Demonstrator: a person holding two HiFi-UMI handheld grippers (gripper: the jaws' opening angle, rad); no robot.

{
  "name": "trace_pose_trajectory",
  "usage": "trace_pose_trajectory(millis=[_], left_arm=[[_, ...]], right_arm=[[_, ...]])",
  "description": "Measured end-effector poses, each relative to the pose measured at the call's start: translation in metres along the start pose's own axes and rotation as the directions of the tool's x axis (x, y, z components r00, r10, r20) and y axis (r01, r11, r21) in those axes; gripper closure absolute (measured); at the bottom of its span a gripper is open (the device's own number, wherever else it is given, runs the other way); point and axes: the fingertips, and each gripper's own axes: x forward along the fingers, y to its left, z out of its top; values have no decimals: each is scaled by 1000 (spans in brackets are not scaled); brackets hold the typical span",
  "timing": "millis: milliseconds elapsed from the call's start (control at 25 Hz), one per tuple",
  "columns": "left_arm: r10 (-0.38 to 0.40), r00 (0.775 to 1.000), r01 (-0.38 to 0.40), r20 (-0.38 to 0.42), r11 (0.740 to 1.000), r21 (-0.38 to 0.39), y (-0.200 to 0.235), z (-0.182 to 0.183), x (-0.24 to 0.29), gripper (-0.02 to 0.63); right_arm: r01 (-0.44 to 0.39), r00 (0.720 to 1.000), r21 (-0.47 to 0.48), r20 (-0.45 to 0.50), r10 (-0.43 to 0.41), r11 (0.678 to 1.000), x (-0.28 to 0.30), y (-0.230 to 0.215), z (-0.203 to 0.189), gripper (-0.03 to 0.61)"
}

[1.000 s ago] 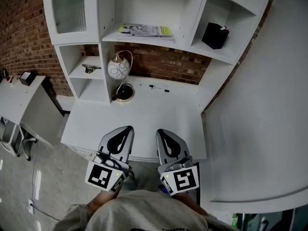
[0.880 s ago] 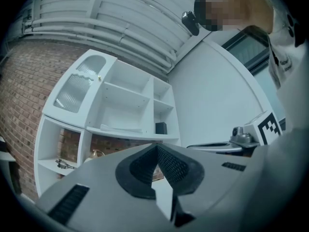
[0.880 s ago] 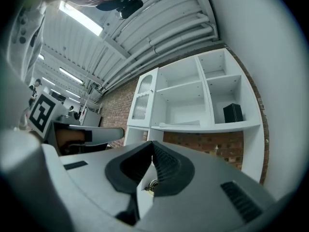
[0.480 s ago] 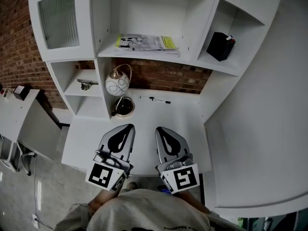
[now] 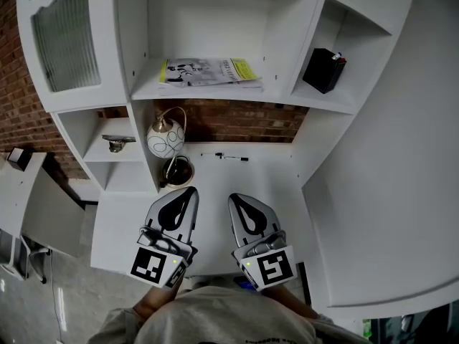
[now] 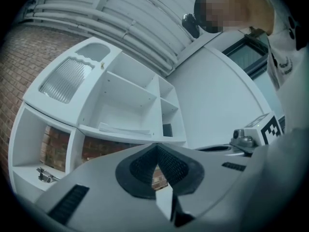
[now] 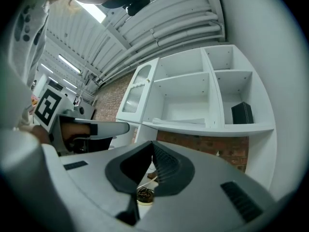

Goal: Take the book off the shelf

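Head view shows the left gripper (image 5: 191, 191) and right gripper (image 5: 234, 197) over the white desk (image 5: 272, 185), jaws pressed together and empty, as both gripper views confirm. Beyond and above their tips, the thin white-and-yellow book (image 5: 208, 71) lies flat on the white middle shelf (image 5: 276, 90). Only the head view shows its yellow cover and the black pen (image 5: 226, 156) on the desk; the gripper views give a pale sliver.
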Motion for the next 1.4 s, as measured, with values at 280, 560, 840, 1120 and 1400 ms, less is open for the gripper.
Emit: trace_pose_trajectory(millis=[280, 560, 840, 1120, 1400], left_arm=[[-2, 1000, 1, 24, 999, 36, 8, 13, 22, 604], [-5, 999, 3, 43, 1000, 24, 15, 22, 45, 604], [4, 999, -8, 52, 998, 67, 24, 32, 61, 604], [-13, 999, 8, 31, 985, 172, 28, 33, 78, 604], [-39, 998, 32, 39, 985, 172, 43, 36, 94, 603]], right_arm=[[6, 1000, -21, 21, -5, 1000, 20, -21, 10, 561], [-2, 999, -39, 46, 4, 999, 40, -42, 28, 561], [-4, 997, -76, 70, 9, 997, 54, -57, 34, 561], [-28, 995, -168, 85, 43, 985, 71, -66, 40, 561], [-49, 995, -261, 69, 69, 964, 86, -75, 44, 561]])
